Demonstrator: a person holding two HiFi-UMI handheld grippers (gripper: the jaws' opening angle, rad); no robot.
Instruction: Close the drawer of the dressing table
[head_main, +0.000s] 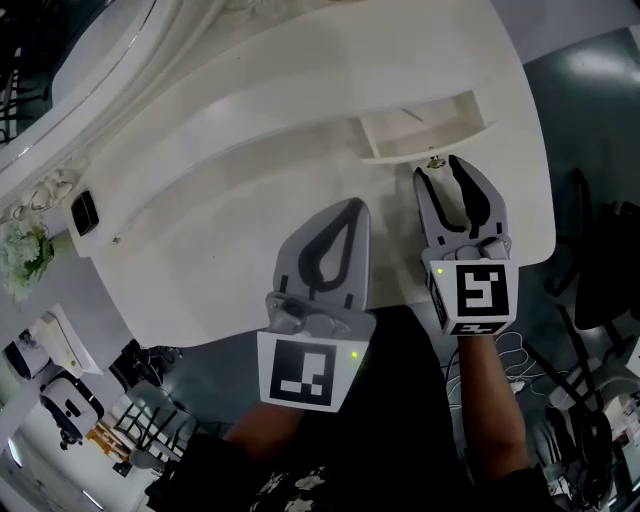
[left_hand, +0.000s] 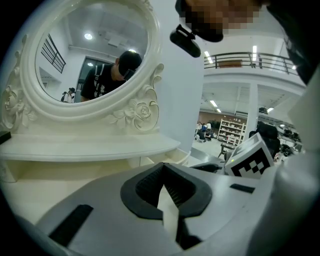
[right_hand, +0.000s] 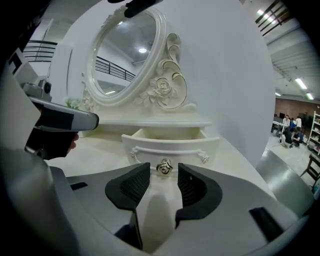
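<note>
The white dressing table (head_main: 250, 200) has a small drawer (head_main: 420, 130) pulled out at its right end, empty inside. The drawer front (right_hand: 170, 145) carries a round metal knob (right_hand: 164, 166). My right gripper (head_main: 442, 168) is open just in front of that knob (head_main: 434, 161), one fingertip to either side, and neither pad presses on it. My left gripper (head_main: 355, 207) hovers over the tabletop to the left of the drawer. It is shut with its tips together, and the left gripper (left_hand: 163, 166) holds nothing.
An oval carved mirror (right_hand: 127, 55) stands behind the drawer on a raised shelf (left_hand: 90, 147). A small black object (head_main: 85, 212) and white flowers (head_main: 20, 260) sit at the table's left end. Dark chairs (head_main: 600, 290) stand on the floor to the right.
</note>
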